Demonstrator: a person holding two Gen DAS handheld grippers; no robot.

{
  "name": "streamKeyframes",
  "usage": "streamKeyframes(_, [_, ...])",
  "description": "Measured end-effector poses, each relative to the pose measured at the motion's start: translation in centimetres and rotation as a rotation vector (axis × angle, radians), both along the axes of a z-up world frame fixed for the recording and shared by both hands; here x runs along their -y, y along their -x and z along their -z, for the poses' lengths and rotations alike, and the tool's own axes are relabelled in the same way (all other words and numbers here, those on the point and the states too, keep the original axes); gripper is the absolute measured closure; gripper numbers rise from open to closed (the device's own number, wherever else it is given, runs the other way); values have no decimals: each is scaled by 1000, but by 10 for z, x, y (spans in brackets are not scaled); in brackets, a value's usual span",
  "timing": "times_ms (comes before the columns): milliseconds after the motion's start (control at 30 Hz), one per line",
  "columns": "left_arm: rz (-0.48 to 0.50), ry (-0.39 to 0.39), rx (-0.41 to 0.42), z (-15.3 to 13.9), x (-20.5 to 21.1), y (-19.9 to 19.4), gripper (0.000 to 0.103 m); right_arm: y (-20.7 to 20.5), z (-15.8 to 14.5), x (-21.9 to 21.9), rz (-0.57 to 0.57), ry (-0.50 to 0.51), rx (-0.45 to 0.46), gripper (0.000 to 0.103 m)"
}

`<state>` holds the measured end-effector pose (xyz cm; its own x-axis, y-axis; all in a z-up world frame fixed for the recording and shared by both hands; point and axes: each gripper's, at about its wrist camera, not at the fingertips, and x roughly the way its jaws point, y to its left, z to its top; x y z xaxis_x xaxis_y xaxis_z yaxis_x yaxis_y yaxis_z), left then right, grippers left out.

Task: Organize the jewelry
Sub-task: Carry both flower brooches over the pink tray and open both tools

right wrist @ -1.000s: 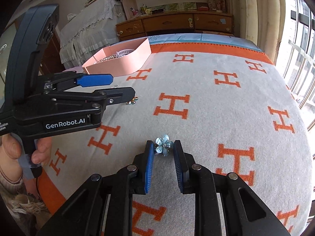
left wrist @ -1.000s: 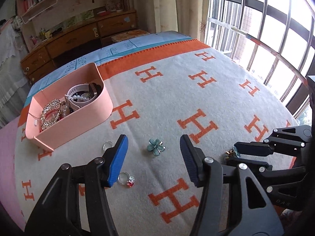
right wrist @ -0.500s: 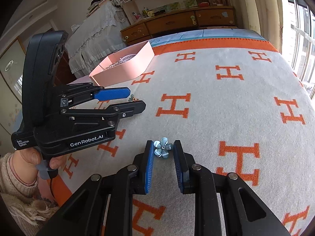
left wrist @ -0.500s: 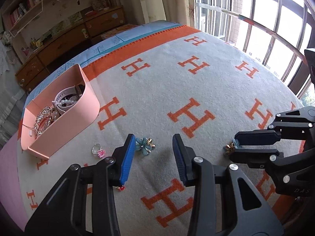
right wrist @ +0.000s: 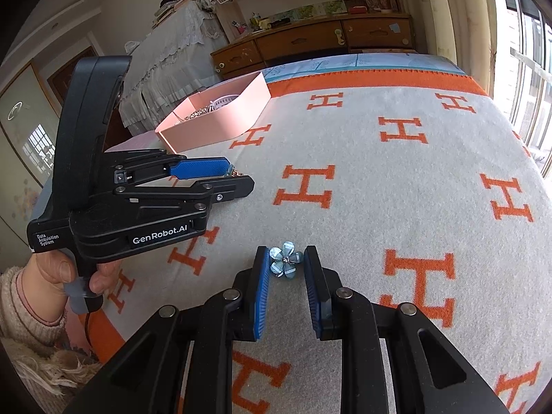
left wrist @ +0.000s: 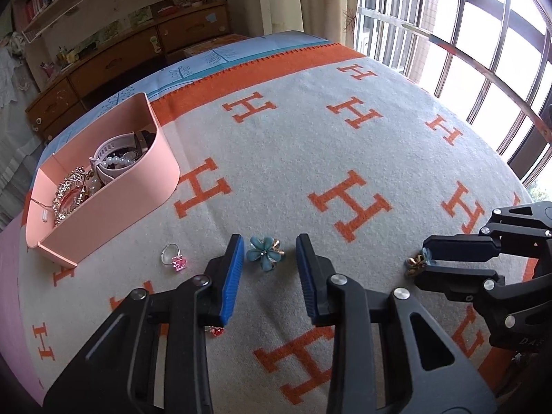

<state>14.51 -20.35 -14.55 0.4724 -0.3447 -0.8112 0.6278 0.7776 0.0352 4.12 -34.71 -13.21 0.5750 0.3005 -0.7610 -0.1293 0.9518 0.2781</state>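
A pink tray [left wrist: 114, 200] with a watch, pearls and bracelets stands on the blanket at the left, and shows in the right wrist view [right wrist: 220, 124]. My left gripper [left wrist: 267, 252] is open, its fingers on either side of a blue flower brooch [left wrist: 264, 252] that lies on the blanket. My right gripper [right wrist: 285, 262] has its fingers close around a second blue flower piece [right wrist: 285, 263], which also shows in the left wrist view [left wrist: 417, 262]; contact is unclear. A pink-stone ring [left wrist: 174, 258] and a red-stone ring [left wrist: 214, 330] lie near my left gripper.
The bed carries a grey blanket with orange H marks [left wrist: 348, 203]. A wooden dresser [left wrist: 138, 58] and shelves stand behind the bed. Window bars [left wrist: 465, 45] run along the right. The left gripper's body [right wrist: 138, 207] is at the left in the right wrist view.
My left gripper has moved forward over the blue flower brooch and its fingers have narrowed around it. My right gripper stays around the second flower piece.
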Motion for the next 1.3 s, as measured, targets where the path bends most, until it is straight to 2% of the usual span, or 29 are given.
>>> streamKeyframes(233, [-53,57,-6,-5,-3,1,86,-1,0,-3,1,24,5,83])
streamKeyframes(400, [-103,62,51,-28,-16,9,86,-1,-1,-16,1,117,20,83])
streamKeyframes(567, [-189,128,107,-68,-55,10,85,-3,-2,-34,-5,233,26,83])
streamKeyframes(700, [-266,150,162,-101,-99,0,86,-13,-11,-47,-40,197,5,84])
streamKeyframes(833, [-317,163,190,-126,-135,-18,86,-30,-47,-68,-81,207,86,84])
streamKeyframes(933, [-329,203,169,-139,-154,-42,86,-54,-77,-84,-111,191,137,84])
streamKeyframes(1033, [-354,271,96,-144,-169,-77,86,-94,-102,-97,-121,134,145,84])
streamKeyframes(1167, [-374,346,-23,-136,-176,-125,86,-163,-117,-102,-91,-22,74,84])
streamKeyframes(1300, [-373,331,-64,-121,-162,-156,86,-227,-108,-110,-59,-92,-16,84])
